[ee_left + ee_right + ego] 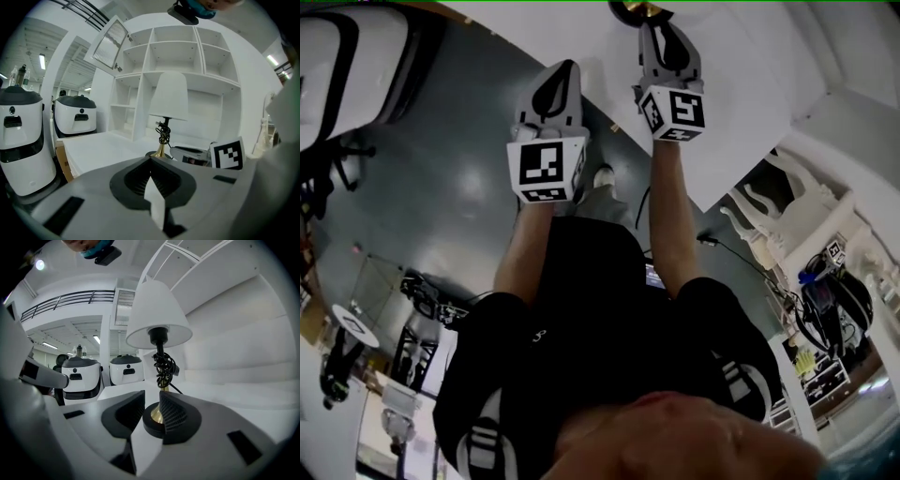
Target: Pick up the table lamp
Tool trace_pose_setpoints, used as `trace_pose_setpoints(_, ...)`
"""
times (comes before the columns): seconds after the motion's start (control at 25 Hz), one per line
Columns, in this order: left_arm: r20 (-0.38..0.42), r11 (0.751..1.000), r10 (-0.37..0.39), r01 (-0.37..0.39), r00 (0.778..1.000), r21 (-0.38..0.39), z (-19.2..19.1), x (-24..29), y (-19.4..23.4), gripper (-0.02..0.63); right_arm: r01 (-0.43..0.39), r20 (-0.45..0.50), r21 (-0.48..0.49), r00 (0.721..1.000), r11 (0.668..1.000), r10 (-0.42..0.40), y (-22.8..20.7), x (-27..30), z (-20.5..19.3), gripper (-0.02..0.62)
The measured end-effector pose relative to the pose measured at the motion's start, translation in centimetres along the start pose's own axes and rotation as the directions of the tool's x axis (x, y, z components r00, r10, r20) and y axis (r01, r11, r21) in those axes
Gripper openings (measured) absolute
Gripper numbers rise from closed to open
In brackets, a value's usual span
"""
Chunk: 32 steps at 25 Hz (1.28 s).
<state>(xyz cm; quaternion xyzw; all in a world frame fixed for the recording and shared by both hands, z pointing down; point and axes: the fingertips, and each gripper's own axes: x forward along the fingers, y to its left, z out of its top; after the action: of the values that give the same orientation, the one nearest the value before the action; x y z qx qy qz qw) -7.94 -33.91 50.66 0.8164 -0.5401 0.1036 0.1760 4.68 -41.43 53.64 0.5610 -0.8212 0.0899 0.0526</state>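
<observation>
The table lamp (157,315) has a white cone shade, a coiled black cord on a thin stem and a brass foot on a round black base (153,423). It stands upright on the white table (741,84). My right gripper (151,397) is open, and the lamp's base shows in the gap just past its tips, with no pad pressing on it. In the head view the right gripper (654,26) reaches the lamp base (636,9) at the top edge. My left gripper (150,159) is shut and empty, short of the lamp (168,96) and left of it.
A white open shelf unit (187,51) stands behind the lamp. White rounded robots (21,136) stand on the floor past the table's left edge. A white carved chair (797,206) is at the right of the table. The right gripper's marker cube (228,153) shows beside the lamp.
</observation>
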Motion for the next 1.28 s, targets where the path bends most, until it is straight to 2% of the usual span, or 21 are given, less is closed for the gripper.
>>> trace_pose_setpoints(0.2,-0.013,1.000,-0.025,0.025,1.000,-0.001,-0.1,2.2,1.0,0.009,0.043,0.001,-0.012,0.999,0.999,-0.043,-1.0,2.1,-0.8,0.151)
trace_pose_setpoints(0.6,-0.021,0.998,-0.068,0.068,0.997,-0.012,0.6,3.8,3.1,0.009,0.147,-0.011,-0.055,0.989,0.988,-0.148,-2.4,5.1,-1.4,0.153)
trace_pose_setpoints(0.96,-0.052,0.994,-0.073,0.069,0.996,-0.080,-0.1,4.5,4.8,0.009,0.223,-0.030,-0.086,0.974,0.971,-0.227,-3.3,7.6,-1.7,0.152)
trace_pose_setpoints(1.04,-0.050,0.997,-0.064,0.061,0.997,-0.054,0.2,5.3,5.3,0.009,0.244,-0.034,-0.105,0.968,0.964,-0.249,-3.6,7.6,-1.9,0.140)
trace_pose_setpoints(1.2,-0.022,0.992,-0.043,0.045,0.999,0.115,1.8,6.5,5.5,0.009,0.267,-0.044,-0.111,0.961,0.957,-0.273,-3.8,7.7,-1.9,0.138)
trace_pose_setpoints(1.28,-0.015,0.990,-0.062,0.063,0.998,0.123,2.4,6.9,5.0,0.009,0.274,-0.052,-0.101,0.959,0.957,-0.280,-3.8,7.7,-1.6,0.135)
